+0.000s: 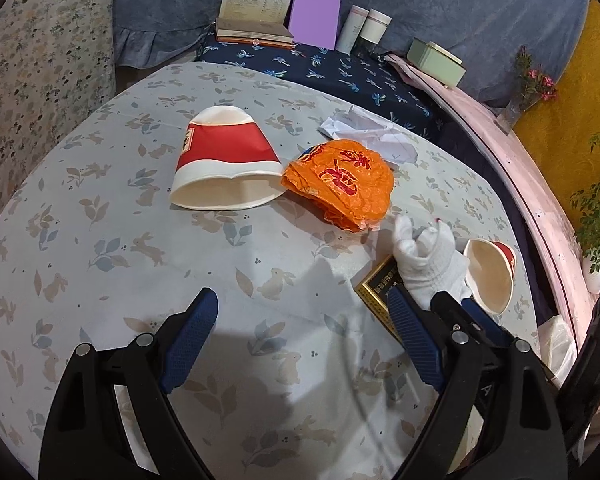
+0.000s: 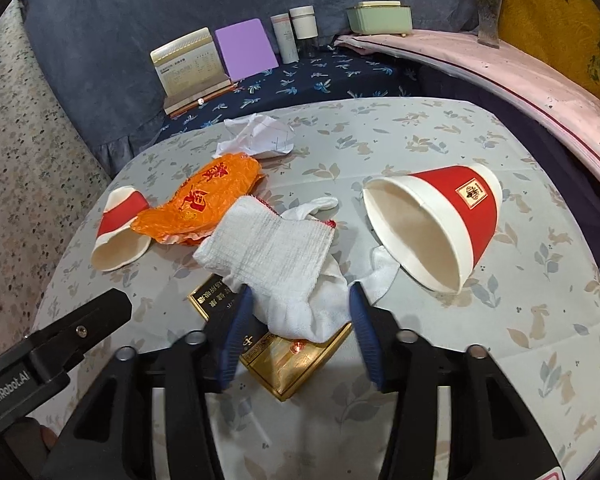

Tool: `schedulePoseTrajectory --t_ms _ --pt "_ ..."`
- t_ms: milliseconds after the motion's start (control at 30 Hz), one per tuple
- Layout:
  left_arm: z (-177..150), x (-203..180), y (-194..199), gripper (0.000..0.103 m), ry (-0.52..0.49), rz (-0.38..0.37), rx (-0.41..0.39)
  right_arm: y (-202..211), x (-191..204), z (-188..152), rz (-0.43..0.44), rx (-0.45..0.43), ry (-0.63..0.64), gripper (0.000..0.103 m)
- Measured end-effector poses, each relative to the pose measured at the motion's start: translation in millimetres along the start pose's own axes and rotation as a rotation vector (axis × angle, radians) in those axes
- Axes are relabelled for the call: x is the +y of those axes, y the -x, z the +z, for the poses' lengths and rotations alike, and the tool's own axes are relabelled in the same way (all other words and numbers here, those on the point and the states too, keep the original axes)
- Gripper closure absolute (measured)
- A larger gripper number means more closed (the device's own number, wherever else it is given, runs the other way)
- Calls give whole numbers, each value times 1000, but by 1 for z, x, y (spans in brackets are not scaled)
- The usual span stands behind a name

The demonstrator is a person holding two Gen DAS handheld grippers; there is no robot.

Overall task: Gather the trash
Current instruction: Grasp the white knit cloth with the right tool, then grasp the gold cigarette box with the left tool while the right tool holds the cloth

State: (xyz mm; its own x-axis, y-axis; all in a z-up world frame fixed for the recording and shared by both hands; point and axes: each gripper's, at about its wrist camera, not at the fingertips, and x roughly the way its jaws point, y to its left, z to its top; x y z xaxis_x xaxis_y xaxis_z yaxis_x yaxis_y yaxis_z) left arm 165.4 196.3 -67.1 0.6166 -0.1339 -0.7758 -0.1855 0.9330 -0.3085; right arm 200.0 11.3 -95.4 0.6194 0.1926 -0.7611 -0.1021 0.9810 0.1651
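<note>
Left gripper (image 1: 300, 316) hangs above the rabbit-print tablecloth (image 1: 100, 240) with its blue-padded jaws spread wide and nothing between them. Ahead of it, a crushed red-and-white paper cup (image 1: 226, 160) lies on its side, mouth toward the camera, touching an orange crinkled wrapper (image 1: 340, 184) at its right. Behind the wrapper sits a crumpled white paper (image 1: 364, 132). Further right, a white knitted glove (image 2: 268, 256) lies heaped over a black-and-gold box (image 2: 292, 364), and a second red-and-white cup (image 2: 436, 220) lies on its side just beside the glove, mouth facing forward. Right gripper (image 2: 300, 304) is lowered over the glove, jaws apart, one blue pad on each side of the bunched fabric; whether the pads press the fabric cannot be told. At the far edge stand a book stand (image 2: 188, 68), a purple notebook (image 2: 246, 48), two pale cylinders (image 2: 296, 30) and a green tin (image 2: 380, 18).
</note>
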Motion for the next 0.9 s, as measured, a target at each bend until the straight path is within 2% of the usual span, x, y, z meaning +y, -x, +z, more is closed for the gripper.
schedulePoseTrajectory --t_ms 67,100,367,533,733,900 --pt "0 -2 -2 20 0 -1 6 1 -2 -1 5 -2 5 91" --pt "-1 -3 -3 20 -1 -2 8 3 -4 -2 14 -6 1 95" --pt "-9 -29 -1 20 -40 -25 12 56 -24 6 52 -137 -56 96" --pt "-17 -57 -4 13 -88 -28 12 92 -41 16 33 -219 -85 96" --pt "-21 -86 -26 10 -108 -8 47 111 -68 15 -2 -251 -126 96" --pt "-24 -101 -48 11 -119 61 71 112 -90 10 -26 -248 -168 96"
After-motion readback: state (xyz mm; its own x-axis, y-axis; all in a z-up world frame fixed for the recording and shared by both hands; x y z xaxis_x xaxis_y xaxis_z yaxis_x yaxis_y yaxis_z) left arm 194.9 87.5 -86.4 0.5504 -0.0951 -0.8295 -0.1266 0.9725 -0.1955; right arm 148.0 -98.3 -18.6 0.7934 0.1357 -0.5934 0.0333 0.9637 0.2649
